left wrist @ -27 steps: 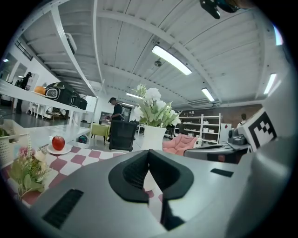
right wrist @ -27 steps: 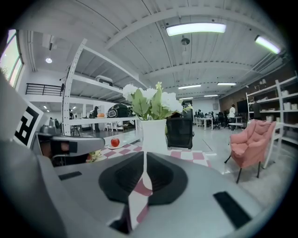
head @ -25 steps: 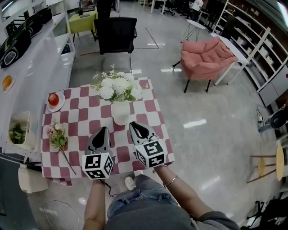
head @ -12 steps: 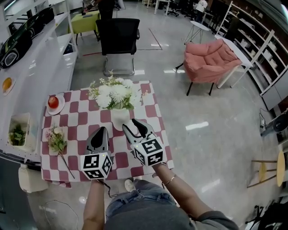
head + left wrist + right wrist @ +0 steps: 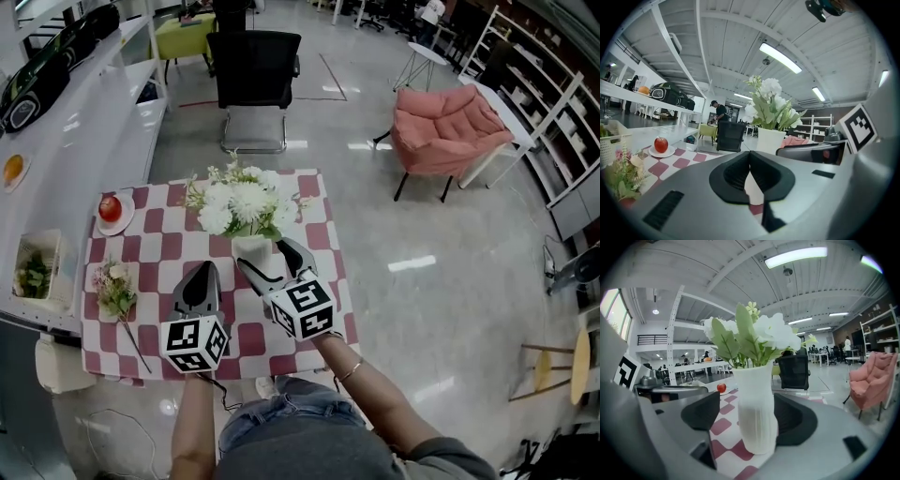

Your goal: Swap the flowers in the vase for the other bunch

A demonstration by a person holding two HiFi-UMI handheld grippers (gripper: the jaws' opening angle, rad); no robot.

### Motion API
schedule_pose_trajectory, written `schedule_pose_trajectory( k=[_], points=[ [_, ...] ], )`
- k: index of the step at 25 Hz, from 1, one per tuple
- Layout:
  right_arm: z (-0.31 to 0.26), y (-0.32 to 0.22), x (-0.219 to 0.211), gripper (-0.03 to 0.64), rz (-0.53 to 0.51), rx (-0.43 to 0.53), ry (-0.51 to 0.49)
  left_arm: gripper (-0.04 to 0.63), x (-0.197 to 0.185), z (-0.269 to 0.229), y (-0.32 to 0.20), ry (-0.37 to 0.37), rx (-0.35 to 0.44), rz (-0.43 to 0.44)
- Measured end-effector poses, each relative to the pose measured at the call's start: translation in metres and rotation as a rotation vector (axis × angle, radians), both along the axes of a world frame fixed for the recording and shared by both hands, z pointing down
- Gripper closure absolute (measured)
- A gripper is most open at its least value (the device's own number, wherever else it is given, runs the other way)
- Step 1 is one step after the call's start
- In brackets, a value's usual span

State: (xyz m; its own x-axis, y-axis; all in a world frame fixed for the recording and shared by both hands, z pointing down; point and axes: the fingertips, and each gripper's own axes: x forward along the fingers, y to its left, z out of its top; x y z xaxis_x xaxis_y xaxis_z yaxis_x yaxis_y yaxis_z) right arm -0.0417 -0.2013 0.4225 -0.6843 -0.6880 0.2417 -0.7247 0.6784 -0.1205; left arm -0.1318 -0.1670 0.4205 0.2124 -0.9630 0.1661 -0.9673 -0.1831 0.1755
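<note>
right fingers: spread wide, one on each side of the vase. They have just been opening. The vase stands between them with a clear gap on its left; whether the right-hand finger touches it I cannot tell.
left fingers: pressed together tip to tip, with nothing between them.
right gripper: low over the bench, pointing far and slightly left, reaching round the lower part of the vase from the near side.
left gripper: just left of the right gripper, pointing far; its tip is near the vase but apart from it.
markings: each gripper carries a white cube at its near end, printed with black square marker patterns.
vase: white, ribbed and upright, standing about the middle of the bench.
white flowers: a full bunch with green leaves, its stems in the vase.
pink bunch: lies flat on the left side of the bench, well apart from the vase, its stem pointing to the near edge.
bench: covered with a red-and-white checked cloth.
apple: red, on a small white plate at the far left corner of the bench.
basket: white, left of the bench, with greens inside.
black chair: on the floor beyond the far edge of the bench.
pink armchair: far right, well apart from the bench.
</note>
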Motion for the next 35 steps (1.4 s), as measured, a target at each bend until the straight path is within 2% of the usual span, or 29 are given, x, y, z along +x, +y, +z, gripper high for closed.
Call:
schedule_pose_trajectory(
  k=[7,14,18,19,21,23,27,35],
  points=[
    [0.002,-0.021,-0.01,0.196,-0.012,0.013,0.003,0.578,-0.006,0.003,-0.013,0.0,-0.008,-0.026],
    [0.01,-0.036,-0.02,0.193,-0.038,0.029,0.046,0.578,-0.011,0.002,-0.024,0.002,-0.003,-0.038],
    [0.011,-0.042,-0.019,0.195,-0.039,0.048,0.067,0.575,-0.001,-0.013,-0.028,0.037,0.016,0.023],
    [0.011,-0.044,-0.018,0.195,-0.038,0.051,0.073,0.549,0.004,-0.016,-0.029,0.042,0.016,0.049],
    [0.012,-0.046,-0.018,0.195,-0.041,0.055,0.087,0.45,0.012,-0.023,-0.03,0.04,0.016,0.094],
    [0.015,-0.046,-0.019,0.196,-0.048,0.054,0.097,0.405,0.02,-0.031,-0.032,0.034,0.021,0.127],
    [0.019,-0.047,-0.021,0.196,-0.05,0.045,0.106,0.361,0.031,-0.046,-0.036,0.04,0.047,0.18],
    [0.022,-0.047,-0.026,0.198,-0.062,0.034,0.102,0.341,0.042,-0.066,-0.051,0.057,0.06,0.222]
  ],
)
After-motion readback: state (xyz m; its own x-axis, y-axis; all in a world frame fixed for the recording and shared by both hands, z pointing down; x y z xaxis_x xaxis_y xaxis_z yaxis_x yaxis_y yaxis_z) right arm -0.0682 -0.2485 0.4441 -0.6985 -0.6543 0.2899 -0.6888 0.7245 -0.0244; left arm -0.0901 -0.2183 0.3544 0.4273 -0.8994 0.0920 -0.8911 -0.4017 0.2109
